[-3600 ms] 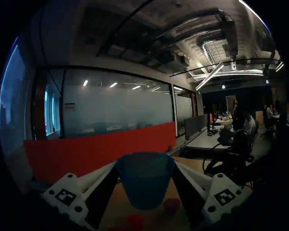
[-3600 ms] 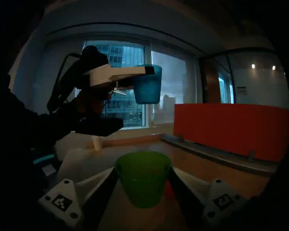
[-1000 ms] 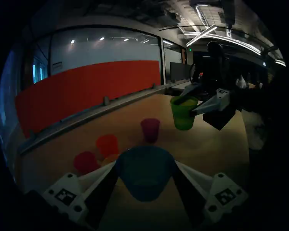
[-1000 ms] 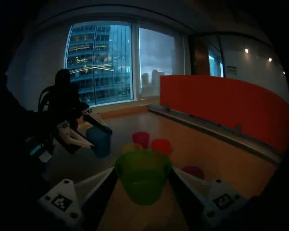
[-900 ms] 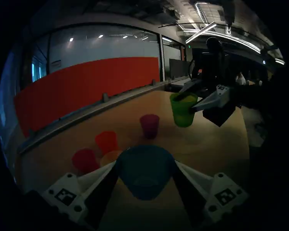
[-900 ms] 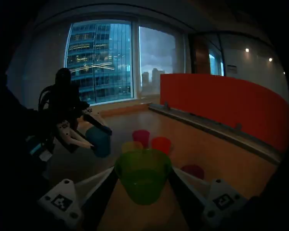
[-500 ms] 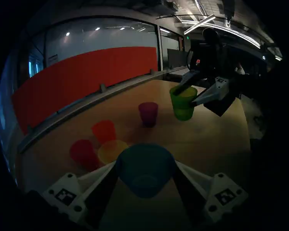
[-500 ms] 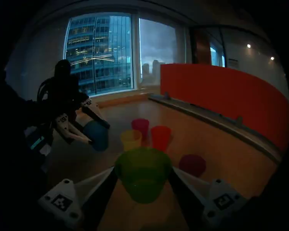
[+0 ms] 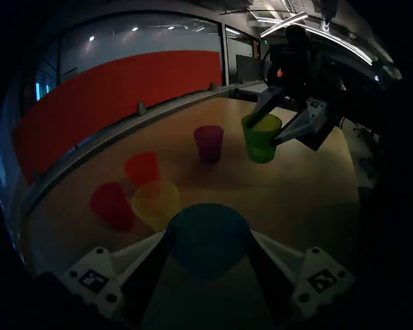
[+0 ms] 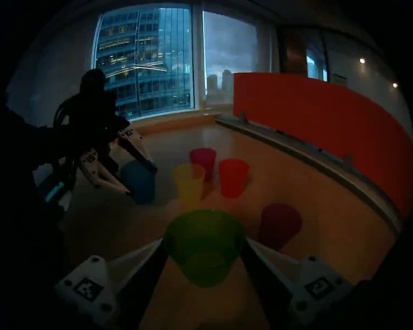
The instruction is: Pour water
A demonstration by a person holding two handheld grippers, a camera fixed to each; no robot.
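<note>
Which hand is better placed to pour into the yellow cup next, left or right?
Probably left. The left gripper holds the blue cup right beside the yellow cup, while the right gripper, holding the green cup, is clearly farther from it.

A pale wooden table (image 9: 300,187) carries four plastic cups, all upright, in a loose group. The yellow cup (image 9: 156,202) and red cup (image 9: 111,203) stand just beside each other. The orange cup (image 9: 142,168) is near them, and the purple cup (image 9: 208,143) stands apart, farther along. A grey rail (image 9: 124,132) runs along one long edge of the table. The green cup (image 9: 260,137) is low beside the purple cup and the blue cup (image 9: 207,242) is low near the yellow cup; whether either touches the wood cannot be told.
</note>
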